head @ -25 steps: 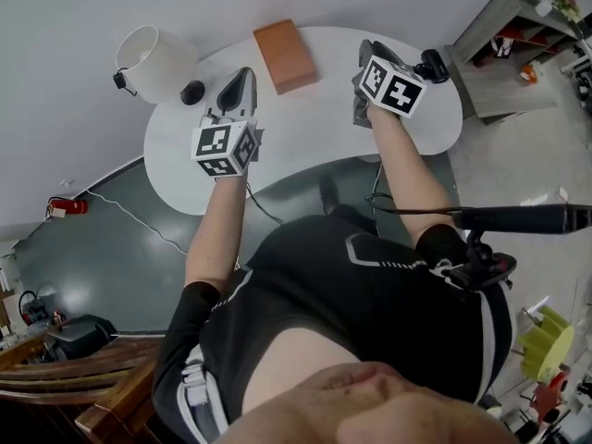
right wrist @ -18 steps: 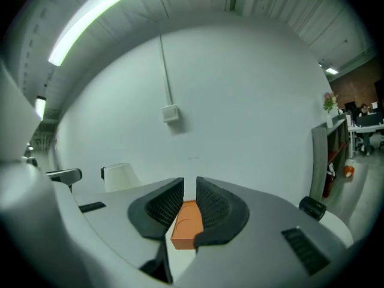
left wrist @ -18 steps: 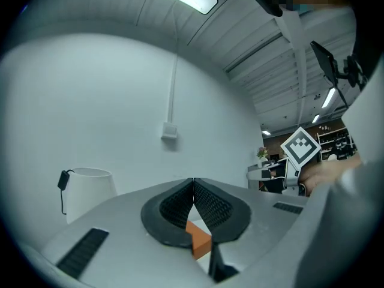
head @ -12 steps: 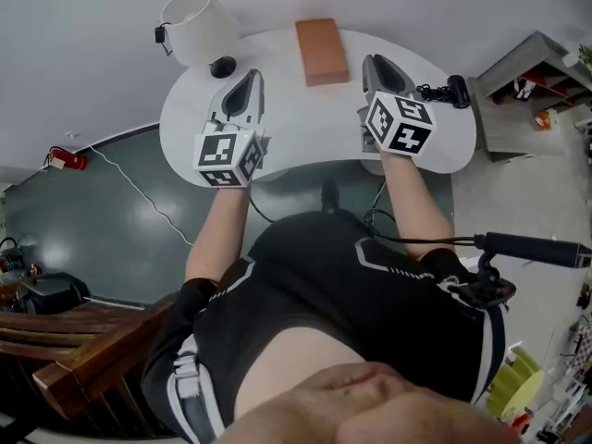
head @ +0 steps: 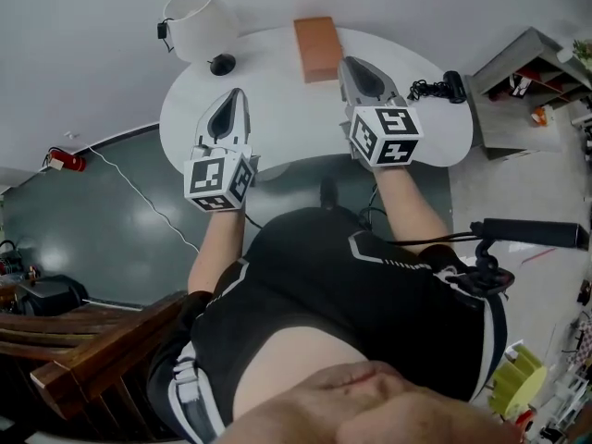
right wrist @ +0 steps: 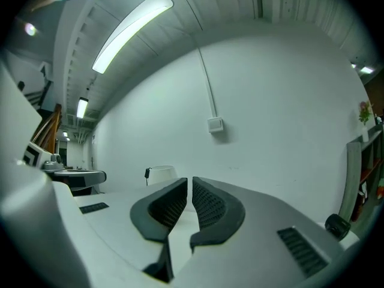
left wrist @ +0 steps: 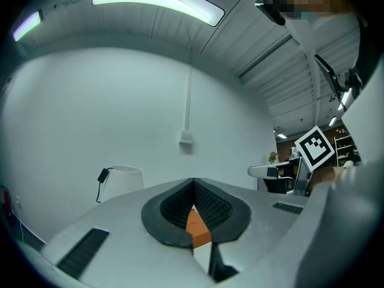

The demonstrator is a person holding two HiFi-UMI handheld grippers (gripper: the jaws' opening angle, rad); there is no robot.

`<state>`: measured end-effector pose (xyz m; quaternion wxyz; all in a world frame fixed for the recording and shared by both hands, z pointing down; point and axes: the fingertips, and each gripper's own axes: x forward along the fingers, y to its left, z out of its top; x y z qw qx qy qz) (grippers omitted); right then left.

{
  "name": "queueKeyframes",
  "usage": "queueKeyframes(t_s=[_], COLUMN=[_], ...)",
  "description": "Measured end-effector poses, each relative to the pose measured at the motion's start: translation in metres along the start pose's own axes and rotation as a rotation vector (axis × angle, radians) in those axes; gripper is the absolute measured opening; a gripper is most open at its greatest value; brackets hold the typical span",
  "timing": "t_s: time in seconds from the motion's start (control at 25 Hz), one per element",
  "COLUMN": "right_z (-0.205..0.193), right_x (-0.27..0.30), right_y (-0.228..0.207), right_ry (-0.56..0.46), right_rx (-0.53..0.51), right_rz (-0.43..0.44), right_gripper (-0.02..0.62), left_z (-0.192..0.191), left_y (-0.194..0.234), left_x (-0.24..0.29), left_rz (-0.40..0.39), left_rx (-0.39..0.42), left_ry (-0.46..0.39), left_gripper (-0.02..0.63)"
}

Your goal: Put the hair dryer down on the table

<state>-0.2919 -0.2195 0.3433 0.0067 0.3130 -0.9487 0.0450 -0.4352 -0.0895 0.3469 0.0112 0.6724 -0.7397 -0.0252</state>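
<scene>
White and rounded, the counter (head: 287,118) carries everything that matters here. At its far left end stands a pale drum-shaped lampshade (head: 197,21), with a small black round object (head: 222,64) just beside it.

The left gripper (head: 239,95) hovers over the counter's near left part. Its ribbed black fingers (left wrist: 174,206) meet at the tips with nothing between them. Through the slit below, only the orange-brown rectangular box (head: 317,47) shows, lying further off at the far edge, between the two grippers.

The right gripper (head: 348,65) hangs over the middle. Its fingers (right wrist: 213,206) have just been closing and stand all but together, also bare.

To the right, near the counter's end, lies the black hair dryer with its coiled cord (head: 446,85). It rests on the surface, apart from the right gripper and touched by nothing.

By my reading the dryer is already down, so what remains is to get clear cleanly:
- Draw the right gripper straight back toward the body on a level line, never sweeping rightward, where the cord's loops could snag.
- Keep the fingers closed, which gives the cord nothing to catch on.
- Watch the cord, because the dryer seems close to the right rim and any tug might drag it off.
- Keep the left gripper away from the lampshade and the box; it has no part to play.
</scene>
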Motion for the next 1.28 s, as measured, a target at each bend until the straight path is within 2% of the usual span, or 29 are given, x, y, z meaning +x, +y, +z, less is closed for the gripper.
queueKeyframes(t_s=[0.16, 0.44, 1.08, 1.28], right_z=[0.001, 0.012, 0.013, 0.012], right_x=[-0.003, -0.01, -0.013, -0.011], right_y=[0.012, 0.022, 0.025, 0.03], right_ry=[0.0, -0.03, -0.027, -0.023], right_rx=[0.005, -0.012, -0.02, -0.022], right_rz=[0.034, 0.045, 0.03, 0.037], right_gripper=[0.046, 0.035, 0.035, 0.035], left_z=[0.003, 0.006, 0.01, 0.01], left_y=[0.003, 0.004, -0.005, -0.003], left_x=[-0.006, -0.012, -0.014, -0.019], left_rz=[0.012, 0.019, -0.036, -0.032], left_rx=[-0.005, -0.018, -0.022, -0.025], left_ry=[-0.008, -0.015, -0.023, -0.021], left_gripper=[0.032, 0.032, 0.032, 0.032])
